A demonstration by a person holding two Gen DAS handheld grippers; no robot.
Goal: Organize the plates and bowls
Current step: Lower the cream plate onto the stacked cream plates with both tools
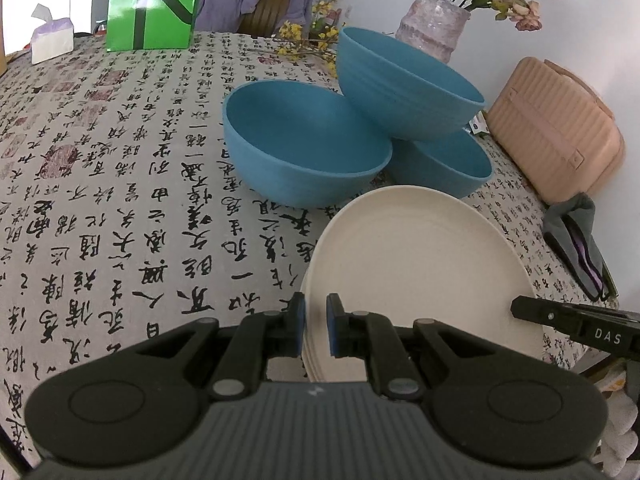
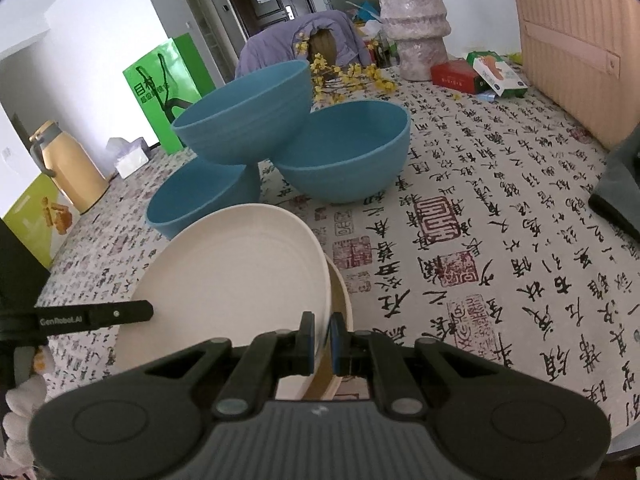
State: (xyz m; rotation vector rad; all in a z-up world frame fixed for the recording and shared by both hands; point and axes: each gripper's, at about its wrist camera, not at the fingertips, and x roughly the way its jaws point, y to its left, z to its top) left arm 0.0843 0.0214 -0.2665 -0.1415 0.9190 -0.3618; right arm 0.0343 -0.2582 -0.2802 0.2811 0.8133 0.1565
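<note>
A stack of cream plates [image 1: 416, 256] lies on the calligraphy tablecloth [image 1: 120, 200] near the front edge. My left gripper [image 1: 316, 314] is shut on the stack's left rim. My right gripper [image 2: 323, 330] is shut on the rim of the top plate [image 2: 232, 272], which sits tilted above a lower plate [image 2: 342, 292]. One finger [image 1: 536, 312] of the right gripper shows at the stack's right side. Behind the plates stand two blue bowls [image 1: 304, 152] [image 1: 448, 168], and a third blue bowl [image 1: 400, 84] rests tilted on both.
A pink ribbed case [image 1: 556, 136] and a grey pouch [image 1: 576, 240] lie at the right. A vase [image 1: 434, 24], green bag [image 1: 156, 4] and tissue pack [image 1: 52, 40] line the far side. Small boxes [image 2: 480, 72] and a yellow jug [image 2: 68, 168] stand further off.
</note>
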